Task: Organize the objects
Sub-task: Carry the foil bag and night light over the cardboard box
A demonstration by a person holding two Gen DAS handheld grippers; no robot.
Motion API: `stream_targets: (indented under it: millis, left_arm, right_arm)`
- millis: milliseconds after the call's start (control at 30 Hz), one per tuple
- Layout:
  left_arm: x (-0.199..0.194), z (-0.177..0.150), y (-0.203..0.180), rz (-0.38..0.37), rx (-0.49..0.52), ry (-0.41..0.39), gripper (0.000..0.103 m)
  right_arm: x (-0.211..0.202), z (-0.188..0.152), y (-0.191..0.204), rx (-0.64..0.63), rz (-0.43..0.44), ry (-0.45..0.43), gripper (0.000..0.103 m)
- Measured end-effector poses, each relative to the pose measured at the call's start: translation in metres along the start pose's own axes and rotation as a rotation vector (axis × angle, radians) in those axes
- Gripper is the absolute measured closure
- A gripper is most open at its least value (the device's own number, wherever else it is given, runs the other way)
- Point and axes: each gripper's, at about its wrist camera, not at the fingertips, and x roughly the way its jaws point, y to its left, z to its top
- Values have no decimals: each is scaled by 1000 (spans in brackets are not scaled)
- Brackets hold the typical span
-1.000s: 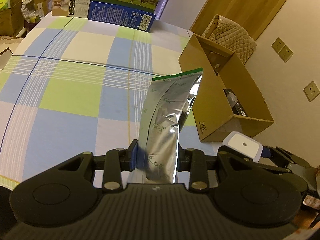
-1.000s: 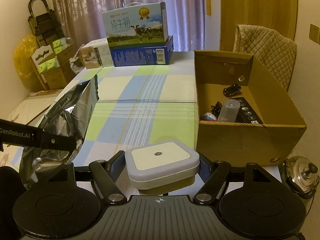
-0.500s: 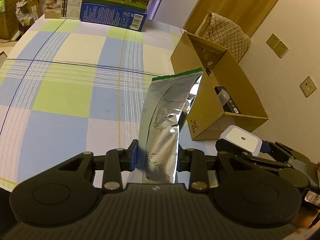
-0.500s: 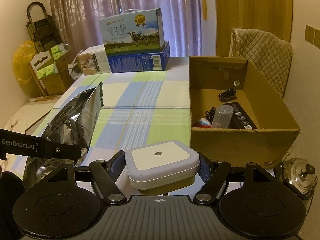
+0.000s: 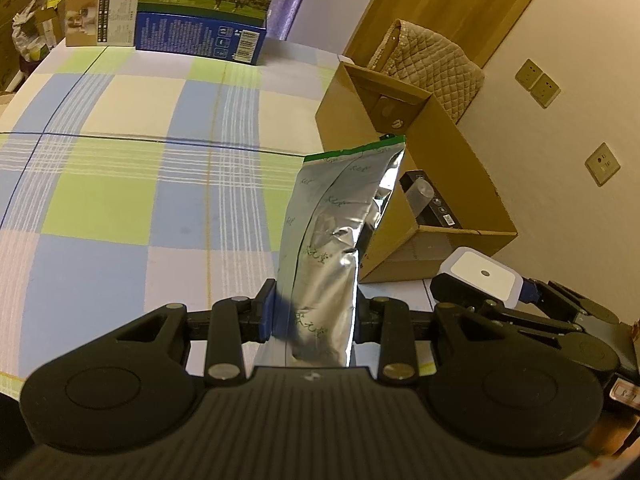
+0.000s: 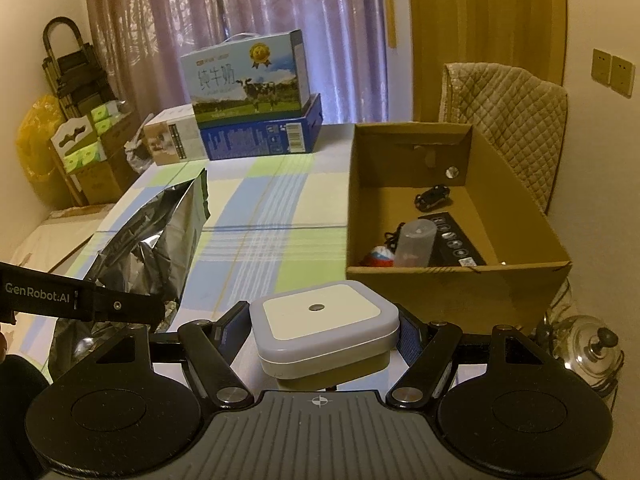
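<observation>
Left tool [image 5: 314,316]: clenched on lower part of foil bag [image 5: 334,236], bag upright above checked desk [image 5: 120,184], green-edged top near corner of cardboard box [image 5: 452,160]. Right tool [image 6: 322,332]: clenched on sides of square white lamp [image 6: 324,330], held level above desk edge, just in front of box. Box sits on desk w/ open top; inside: clear cup [image 6: 414,242], black flat pack [image 6: 456,240], toy car [image 6: 434,196], small ball [image 6: 378,256].
</observation>
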Motion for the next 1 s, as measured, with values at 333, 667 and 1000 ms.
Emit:
stream_targets:
  millis: [333,667,1000]
  left_arm:
    - [5,5,-14,-14,24,4,74]
    - [10,11,-27,-28,45,9,74]
    - [17,18,-40,-47,66,12,74]
  right_arm:
    - [-6,3,-14,15,-19,-11,32]
    - [-9,7,-29,34,-37,-19,32]
    - [-17,12,-47,54,-64,-34,32]
